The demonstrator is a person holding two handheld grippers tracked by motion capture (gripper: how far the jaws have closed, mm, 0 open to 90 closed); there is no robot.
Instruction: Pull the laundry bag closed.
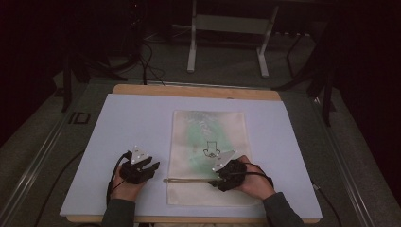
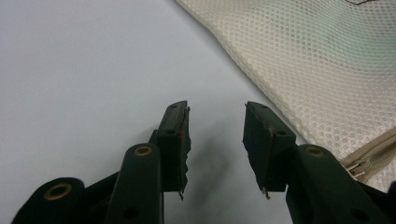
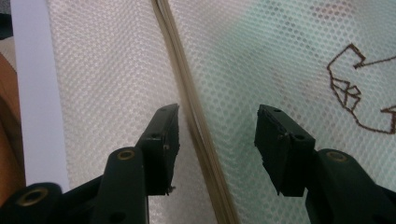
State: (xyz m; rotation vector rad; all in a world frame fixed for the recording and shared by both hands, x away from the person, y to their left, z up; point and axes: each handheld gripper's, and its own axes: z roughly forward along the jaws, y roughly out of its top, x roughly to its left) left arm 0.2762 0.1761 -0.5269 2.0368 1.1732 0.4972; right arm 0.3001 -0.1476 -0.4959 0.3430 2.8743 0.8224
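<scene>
Pale blue matting covers the counter (image 1: 118, 142), where a mesh laundry bag (image 1: 208, 127) lies flat, its zipper (image 3: 196, 121) running along the near end. Both jaws stand wide: the right hand-held gripper (image 3: 217, 116) straddles the zipper, the left hand-held gripper (image 2: 216, 112) hovers beside the bag's edge. Best pin the fabric left, then close squarely on the zipper pull.

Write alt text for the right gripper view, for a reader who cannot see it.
The right gripper hovers open over a cream mesh bag, its two black jaws standing either side of the bag's beige zipper. A pale green item shows through the mesh, which bears a brown outline drawing; the light blue mat edges the left.
</scene>
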